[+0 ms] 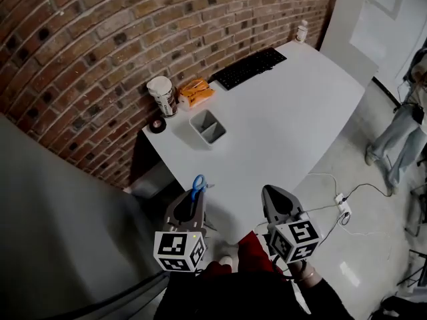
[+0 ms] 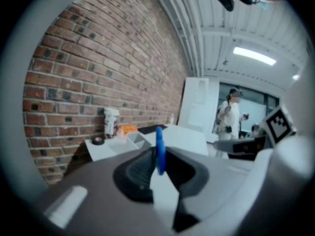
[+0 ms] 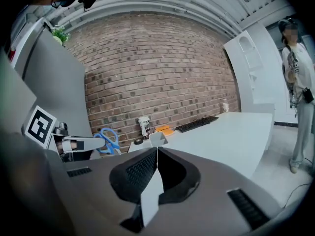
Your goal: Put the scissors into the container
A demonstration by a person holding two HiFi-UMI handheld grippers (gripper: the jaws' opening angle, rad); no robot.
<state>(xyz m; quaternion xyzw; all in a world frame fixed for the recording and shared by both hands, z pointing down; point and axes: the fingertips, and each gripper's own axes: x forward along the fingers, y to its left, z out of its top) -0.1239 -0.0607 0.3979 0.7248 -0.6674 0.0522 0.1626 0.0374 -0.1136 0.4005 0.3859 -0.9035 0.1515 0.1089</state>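
Observation:
Blue-handled scissors [image 1: 198, 185] stick up from my left gripper [image 1: 193, 193], which is shut on them just off the near edge of the white table [image 1: 280, 119]. In the left gripper view the blue handle [image 2: 159, 149] stands edge-on between the jaws. The right gripper view shows the scissors' loops [image 3: 108, 139] at its left. A grey open container [image 1: 207, 127] stands on the table ahead of the left gripper, near the brick wall. My right gripper [image 1: 272, 193] is held beside the left one, jaws shut with nothing between them [image 3: 156, 150].
By the wall stand a white cup [image 1: 161, 95], an orange packet [image 1: 195, 92], a black tape roll [image 1: 157, 125] and a black keyboard [image 1: 249, 67]. A small white bottle [image 1: 301, 31] is at the far corner. A person [image 1: 400, 125] stands at the right; cables and a socket [image 1: 341, 202] lie on the floor.

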